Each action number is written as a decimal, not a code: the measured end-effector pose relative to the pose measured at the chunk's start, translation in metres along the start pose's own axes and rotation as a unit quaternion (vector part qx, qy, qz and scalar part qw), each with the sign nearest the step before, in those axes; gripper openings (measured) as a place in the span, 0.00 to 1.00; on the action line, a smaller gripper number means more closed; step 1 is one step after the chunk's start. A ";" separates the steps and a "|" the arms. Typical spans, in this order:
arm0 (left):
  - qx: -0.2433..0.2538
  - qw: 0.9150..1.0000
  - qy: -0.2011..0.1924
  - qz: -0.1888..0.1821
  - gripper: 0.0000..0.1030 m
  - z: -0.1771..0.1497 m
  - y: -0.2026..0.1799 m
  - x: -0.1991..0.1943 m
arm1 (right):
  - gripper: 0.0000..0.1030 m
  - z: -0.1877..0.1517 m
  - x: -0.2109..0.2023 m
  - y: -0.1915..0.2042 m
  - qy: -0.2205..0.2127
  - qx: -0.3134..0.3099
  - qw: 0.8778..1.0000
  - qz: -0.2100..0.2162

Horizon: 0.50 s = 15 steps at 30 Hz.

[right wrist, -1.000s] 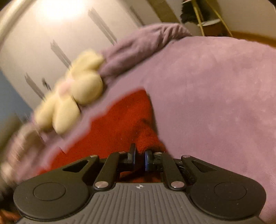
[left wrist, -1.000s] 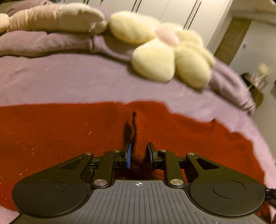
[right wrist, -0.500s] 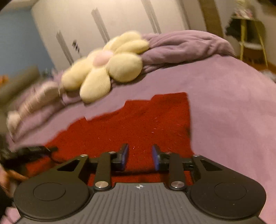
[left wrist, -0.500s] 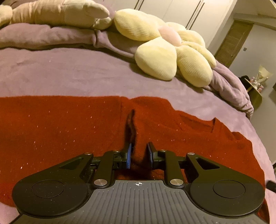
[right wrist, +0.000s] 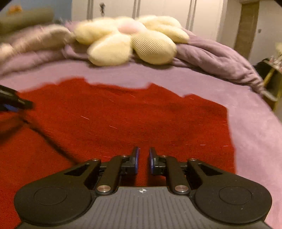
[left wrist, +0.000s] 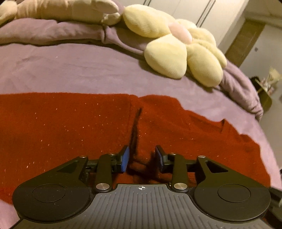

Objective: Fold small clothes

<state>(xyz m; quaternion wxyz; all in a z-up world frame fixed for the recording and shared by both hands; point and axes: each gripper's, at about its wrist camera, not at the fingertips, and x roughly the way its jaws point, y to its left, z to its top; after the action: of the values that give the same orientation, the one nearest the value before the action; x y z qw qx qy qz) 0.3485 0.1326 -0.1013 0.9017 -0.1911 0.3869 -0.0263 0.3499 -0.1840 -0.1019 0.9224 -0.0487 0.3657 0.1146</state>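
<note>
A red knitted garment (left wrist: 70,126) lies spread flat on the purple bedspread (left wrist: 79,70); it also fills the right wrist view (right wrist: 123,123). My left gripper (left wrist: 141,158) is open just above the cloth, with a raised crease (left wrist: 135,126) running away between its fingers. My right gripper (right wrist: 142,159) hovers over the garment's near part with its jaws a narrow gap apart and nothing between them. The left gripper's fingertips (right wrist: 15,104) show at the left edge of the right wrist view.
A cream flower-shaped cushion (left wrist: 178,47) and a beige plush (left wrist: 61,8) lie against bunched purple bedding (right wrist: 211,54) at the far side. White wardrobe doors (right wrist: 158,10) stand behind. A small side table (left wrist: 264,91) stands off the bed's right edge.
Both grippers let go of the red garment and opened. The right gripper swung left over the spread cloth and has partly narrowed again. The left jaws widened.
</note>
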 end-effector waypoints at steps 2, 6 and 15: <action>0.006 1.000 0.007 0.013 0.59 -0.002 0.002 0.002 | 0.13 -0.009 -0.004 0.010 -0.001 -0.015 1.000 0.019; -0.049 0.999 0.001 0.003 0.85 -0.005 0.029 -0.016 | 0.15 -0.017 0.001 0.020 0.012 -0.048 0.999 -0.002; -0.230 0.967 -0.097 0.055 0.93 -0.046 0.189 -0.128 | 0.47 -0.036 -0.055 0.001 0.028 0.091 0.994 0.050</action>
<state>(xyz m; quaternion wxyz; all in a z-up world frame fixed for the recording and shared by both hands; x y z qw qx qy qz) 0.2078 0.3172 -0.1108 0.8667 -0.3739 0.3030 0.1315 0.2868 -0.1993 -0.0907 0.9053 0.0510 0.4025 0.1254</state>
